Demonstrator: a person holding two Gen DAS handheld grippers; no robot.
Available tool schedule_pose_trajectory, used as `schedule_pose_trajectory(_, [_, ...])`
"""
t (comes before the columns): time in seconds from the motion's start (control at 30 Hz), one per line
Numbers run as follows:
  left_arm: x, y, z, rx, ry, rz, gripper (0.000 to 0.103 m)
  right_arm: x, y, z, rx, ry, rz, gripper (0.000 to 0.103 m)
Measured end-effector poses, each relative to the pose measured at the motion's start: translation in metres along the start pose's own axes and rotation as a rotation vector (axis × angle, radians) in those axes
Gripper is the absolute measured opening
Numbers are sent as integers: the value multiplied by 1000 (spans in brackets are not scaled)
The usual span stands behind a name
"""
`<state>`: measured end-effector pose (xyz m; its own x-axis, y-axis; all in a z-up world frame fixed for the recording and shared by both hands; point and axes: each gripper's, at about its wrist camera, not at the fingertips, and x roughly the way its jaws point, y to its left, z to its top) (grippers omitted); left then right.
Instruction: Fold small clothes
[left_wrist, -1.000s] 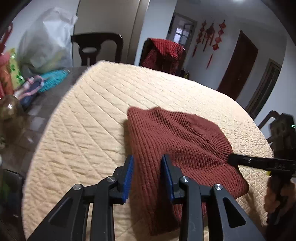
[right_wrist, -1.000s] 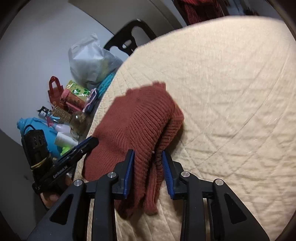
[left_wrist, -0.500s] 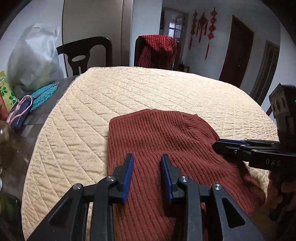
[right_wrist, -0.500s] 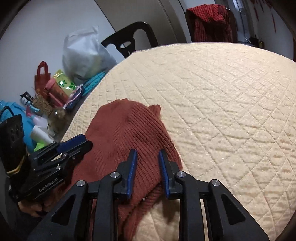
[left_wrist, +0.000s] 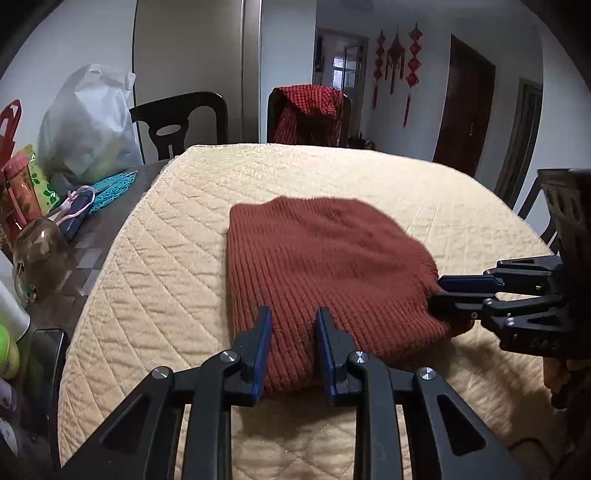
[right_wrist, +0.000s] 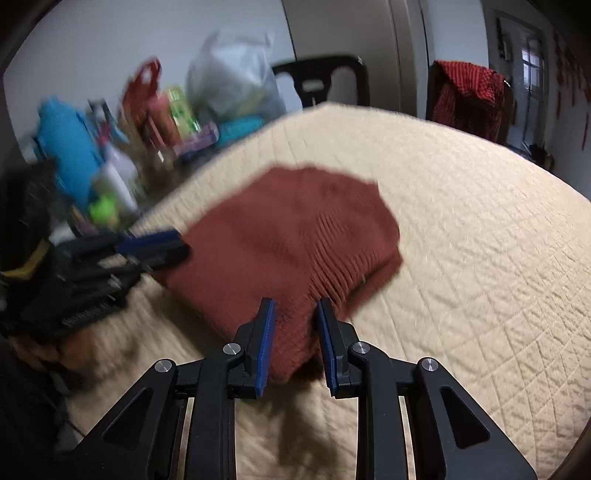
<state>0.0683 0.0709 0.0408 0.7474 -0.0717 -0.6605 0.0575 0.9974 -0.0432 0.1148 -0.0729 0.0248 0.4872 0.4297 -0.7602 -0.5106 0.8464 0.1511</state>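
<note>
A rust-red ribbed knit garment lies folded on the cream quilted table cover; it also shows in the right wrist view. My left gripper is shut on the garment's near edge, cloth between its blue pads. My right gripper is shut on the garment's near right corner. In the left wrist view the right gripper shows at the right, clamping the garment's edge. In the blurred right wrist view the left gripper shows at the left, at the garment's edge.
Clutter stands along the table's left side: a white plastic bag, a glass jar, a teal mat, bottles and a blue item. Dark chairs stand beyond the table, one with a red checked cloth.
Both grippers have pulled the garment back toward the near edge and lowered it, so it now lies flatter and squarer on the cover. The right wrist view is motion-blurred.
</note>
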Motion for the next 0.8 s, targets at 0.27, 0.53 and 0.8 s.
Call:
schedule_pose_trajectory(0.27, [2,-2,-6,0,-9,10,27,3,-5,-6,13,-20,11,25])
schedule_pose_trajectory(0.53, [2,0,-6,-13,-10,5,28,3,-5,-10,6,-34,4,28])
schedule_pose_trajectory(0.8, [-5,-3,-10,-26,-5,27,28,-3,-7,-14,33,-24,5,31])
